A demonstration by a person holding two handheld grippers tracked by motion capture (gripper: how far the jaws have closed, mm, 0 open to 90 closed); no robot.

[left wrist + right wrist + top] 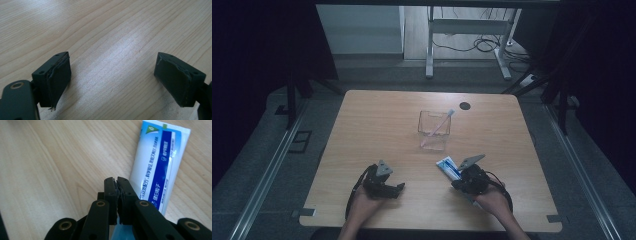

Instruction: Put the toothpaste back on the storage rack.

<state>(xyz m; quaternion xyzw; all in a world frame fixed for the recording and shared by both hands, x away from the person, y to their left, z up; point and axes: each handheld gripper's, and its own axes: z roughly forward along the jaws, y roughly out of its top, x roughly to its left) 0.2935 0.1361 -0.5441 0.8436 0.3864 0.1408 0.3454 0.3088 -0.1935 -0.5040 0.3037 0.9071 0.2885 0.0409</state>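
Pinching the tube by a thin fold near the table's front edge, the right gripper has its jaws pressed together; the tube could slip and drop. Left gripper gapes wide, empty. Farther off, the box with its toothbrush could tip if knocked.

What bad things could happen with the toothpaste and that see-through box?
1. The right gripper is shut beside the toothpaste tube, not clearly around it, so it may push the tube across the table instead of lifting it.
2. The clear box looks light, and a toothbrush leans in it; a bump could tip it.
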